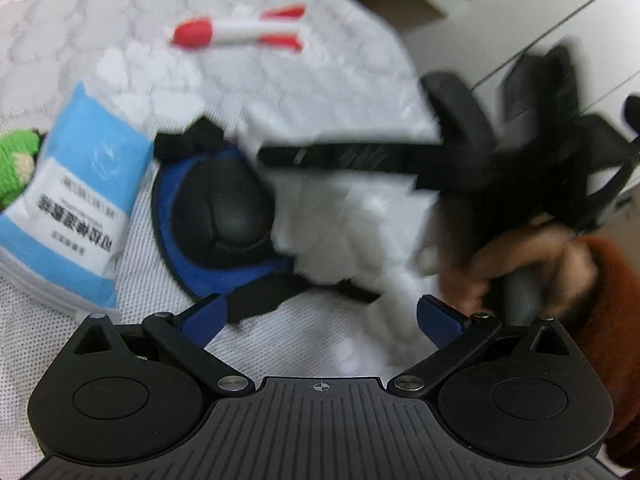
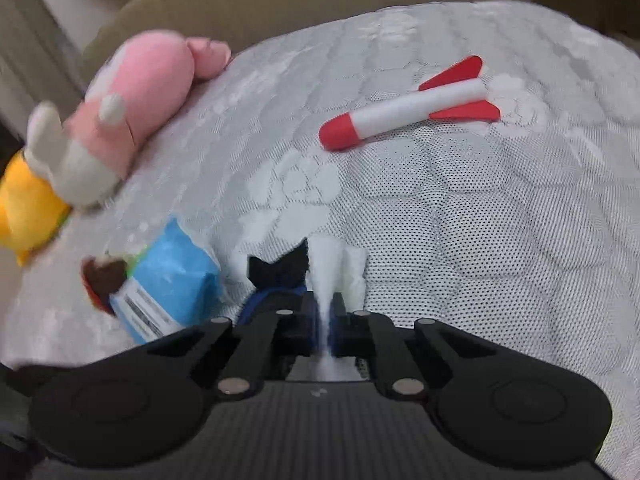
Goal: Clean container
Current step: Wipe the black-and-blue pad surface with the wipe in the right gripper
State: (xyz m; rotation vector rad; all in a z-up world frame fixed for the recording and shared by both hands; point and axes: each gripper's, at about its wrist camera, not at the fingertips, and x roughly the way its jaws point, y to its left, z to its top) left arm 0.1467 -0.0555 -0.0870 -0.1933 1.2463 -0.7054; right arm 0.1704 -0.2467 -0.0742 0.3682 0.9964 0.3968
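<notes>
A blue and black pouch-like container (image 1: pixel 216 220) lies on the quilted white bed cover, just ahead of my left gripper (image 1: pixel 320 316), which is open and empty above the cover. My right gripper (image 2: pixel 325 312) is shut on a white wipe (image 2: pixel 330 272), which sticks up between its blue pads. In the left wrist view the right gripper (image 1: pixel 360 160) reaches in from the right, blurred, with the white wipe (image 1: pixel 360 232) hanging beside the container. In the right wrist view only a black and blue edge of the container (image 2: pixel 276 276) shows, left of the wipe.
A blue and white wipe pack (image 1: pixel 76 200) lies left of the container, also seen in the right wrist view (image 2: pixel 168 284). A red and white toy rocket (image 1: pixel 240 30) lies farther back (image 2: pixel 412 108). A pink plush (image 2: pixel 132 104), a yellow plush (image 2: pixel 28 208) and a green plush (image 1: pixel 18 160) sit at the left.
</notes>
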